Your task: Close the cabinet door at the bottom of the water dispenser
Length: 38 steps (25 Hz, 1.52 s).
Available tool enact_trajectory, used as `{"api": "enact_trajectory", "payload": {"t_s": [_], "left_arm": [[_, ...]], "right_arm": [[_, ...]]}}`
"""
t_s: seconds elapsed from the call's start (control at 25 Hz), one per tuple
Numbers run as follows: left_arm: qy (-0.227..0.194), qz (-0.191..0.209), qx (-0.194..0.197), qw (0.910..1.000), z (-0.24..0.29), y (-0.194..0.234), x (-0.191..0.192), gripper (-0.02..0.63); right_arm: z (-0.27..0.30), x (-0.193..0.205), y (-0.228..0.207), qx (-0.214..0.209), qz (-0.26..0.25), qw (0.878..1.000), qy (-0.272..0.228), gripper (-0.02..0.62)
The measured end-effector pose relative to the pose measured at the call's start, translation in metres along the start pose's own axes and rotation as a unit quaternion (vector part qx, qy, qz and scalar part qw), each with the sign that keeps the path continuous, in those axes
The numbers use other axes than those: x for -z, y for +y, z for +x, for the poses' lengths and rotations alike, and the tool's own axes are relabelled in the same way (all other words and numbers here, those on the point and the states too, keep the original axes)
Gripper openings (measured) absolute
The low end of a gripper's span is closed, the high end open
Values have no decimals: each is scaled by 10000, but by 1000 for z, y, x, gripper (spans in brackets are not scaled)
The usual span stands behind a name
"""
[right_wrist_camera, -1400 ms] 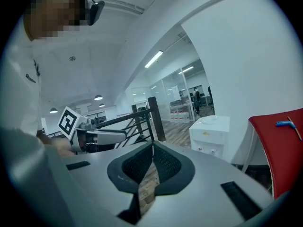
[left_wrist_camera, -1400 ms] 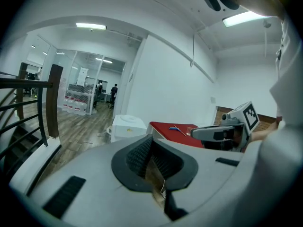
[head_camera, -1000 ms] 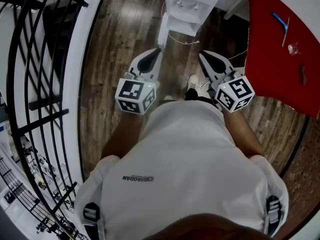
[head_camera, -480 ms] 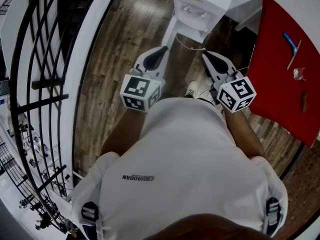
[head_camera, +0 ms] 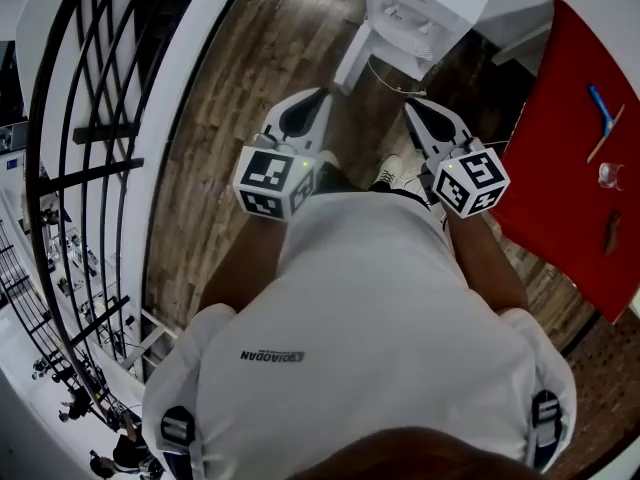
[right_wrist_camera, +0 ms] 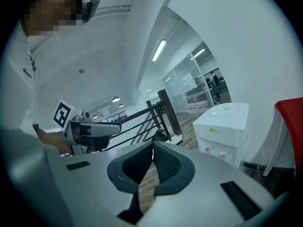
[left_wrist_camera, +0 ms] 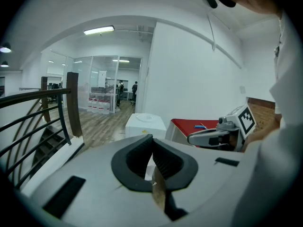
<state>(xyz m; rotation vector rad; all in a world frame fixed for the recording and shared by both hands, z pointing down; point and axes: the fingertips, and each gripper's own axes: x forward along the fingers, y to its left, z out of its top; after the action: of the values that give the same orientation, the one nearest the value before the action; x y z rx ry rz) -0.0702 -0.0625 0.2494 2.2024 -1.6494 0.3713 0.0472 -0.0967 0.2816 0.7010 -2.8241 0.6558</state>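
A black railing (head_camera: 90,138) is seen at the left. The left gripper (head_camera: 316,98) is held above the wooden floor (head_camera: 230,118), its jaws together with nothing between them. Ahead, the cabinet door (head_camera: 352,58) is swung out from the water dispenser (head_camera: 425,3). The right gripper (head_camera: 411,107) is likewise closed and empty, near the red worktop (head_camera: 570,138).

Head view: above the person's shoulders, aimed steeply down; water dispenser (head_camera: 415,13) at the far top edge.
Left gripper view: rides the left gripper (left_wrist_camera: 152,138), facing forward; dispenser at middle distance.
Right gripper view: likewise on the right gripper (right_wrist_camera: 152,144), seemingly rolled sideways.
Shared: dispenser and red table (head_camera: 570,148) in all three; each gripper view catches the opposite gripper.
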Motion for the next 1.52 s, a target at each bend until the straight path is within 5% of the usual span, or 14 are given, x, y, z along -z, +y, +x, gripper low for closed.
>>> {"api": "enact_trajectory", "payload": {"t_s": [0.44,1.08,1.32,1.52], "left_arm": [[391,-34,-44,9992,0,82,25,-5],[1324,-149,937,9866,65,212,141,-5],[1550,-311,886,9834,89,235,184,-5],[1735,-653,378,9819,114,276,226,-5]], "right_arm": [[72,13,12,268,-34,9992,282,23],[219,110,-6,1249,344,9831,1295,23],[267,159,-36,1369,347,9762,1649,23],[296,226,-76,1692,725,9617,2032,25]]}}
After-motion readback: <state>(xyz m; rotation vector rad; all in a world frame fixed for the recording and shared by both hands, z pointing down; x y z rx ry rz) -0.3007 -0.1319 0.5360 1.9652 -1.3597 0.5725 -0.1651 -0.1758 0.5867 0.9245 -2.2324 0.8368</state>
